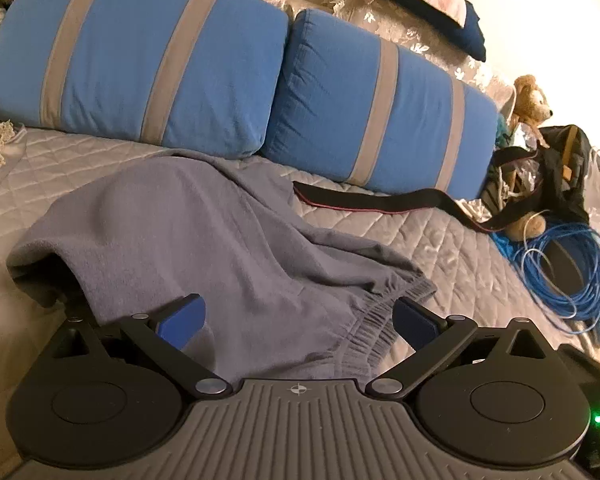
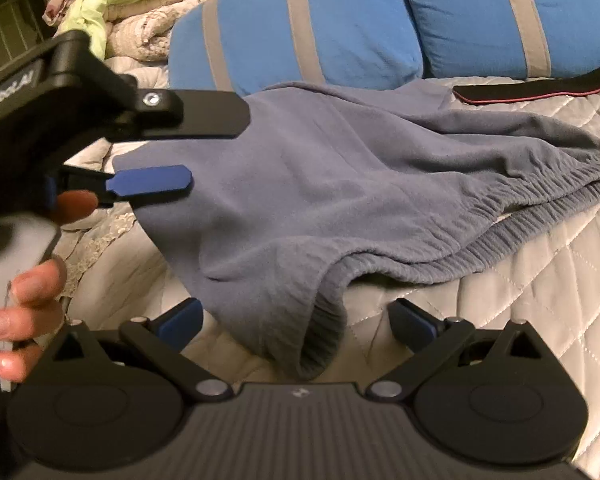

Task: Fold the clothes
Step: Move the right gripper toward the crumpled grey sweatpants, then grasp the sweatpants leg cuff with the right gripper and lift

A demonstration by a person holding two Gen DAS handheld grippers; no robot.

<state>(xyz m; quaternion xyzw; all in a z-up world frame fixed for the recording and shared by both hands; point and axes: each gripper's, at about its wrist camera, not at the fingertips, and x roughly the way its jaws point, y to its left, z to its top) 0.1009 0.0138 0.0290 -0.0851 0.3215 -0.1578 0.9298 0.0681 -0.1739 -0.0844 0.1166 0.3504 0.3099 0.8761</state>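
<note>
Left wrist view: left gripper (image 1: pixel 298 320) spread wide above the blue-grey garment (image 1: pixel 204 240), holding nothing — blue pads (image 1: pixel 184 320) either side of the fabric, elastic waistband (image 1: pixel 372 316) near the right one. Garment crumpled on the quilted bedspread (image 1: pixel 440 248), below two blue striped pillows (image 1: pixel 140 56); black strap (image 1: pixel 380 200) and blue cable coil (image 1: pixel 568 272) off right. Right wrist view: right gripper (image 2: pixel 296 320) open too, garment's ribbed edge (image 2: pixel 320 340) drooping between its fingers — left gripper (image 2: pixel 180 152) at upper left, hand (image 2: pixel 24 292) on its handle.

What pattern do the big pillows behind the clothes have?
The pillows are bright blue with grey vertical stripes, clearest in the left wrist view.
</note>
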